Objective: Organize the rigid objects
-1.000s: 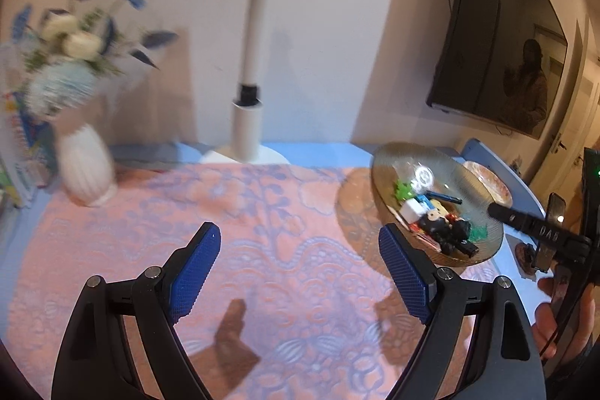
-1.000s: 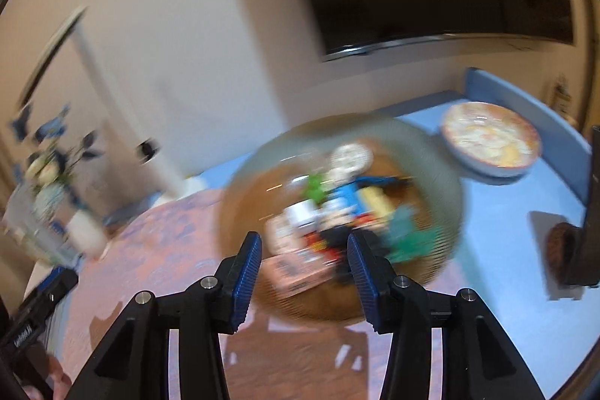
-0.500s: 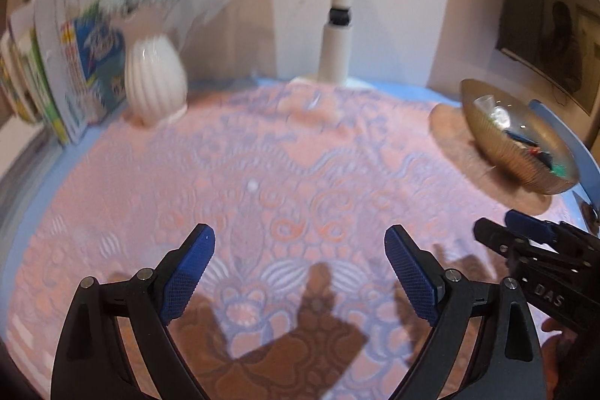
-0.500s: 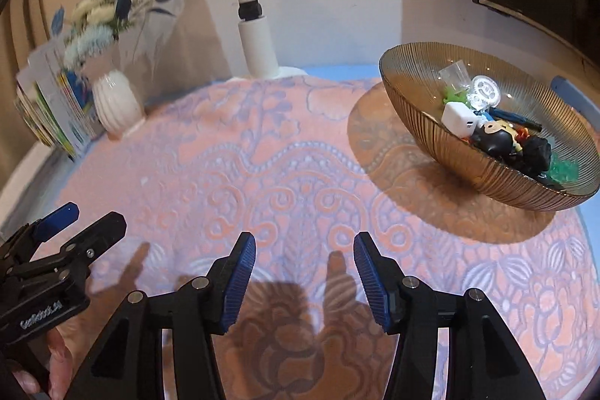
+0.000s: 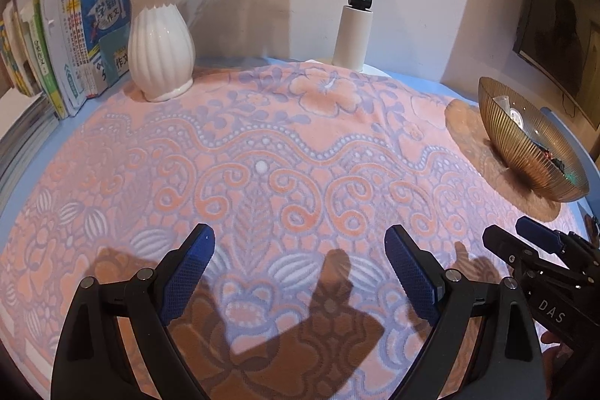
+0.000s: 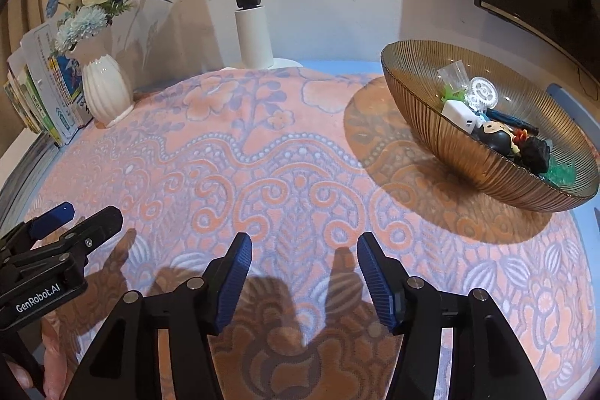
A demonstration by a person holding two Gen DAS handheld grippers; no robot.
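In the left wrist view the left tongs point(image 5: 300, 268) gape wide and empty over the patterned cloth point(image 5: 262, 145); the ribbed bowl point(image 5: 525, 152) sits at the right edge — a sideways sweep could tip it. In the right wrist view the right tongs point(image 6: 303, 272), empty, are opening; the toys point(image 6: 495, 134) lie heaped at upper right — a wide grab may snag several.

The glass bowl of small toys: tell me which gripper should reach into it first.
Probably the right. The right gripper, empty with jaws opening, sits nearer the glass bowl, whose toys lie open to its view. From the left gripper, also empty, the bowl lies far off, beyond the right gripper.
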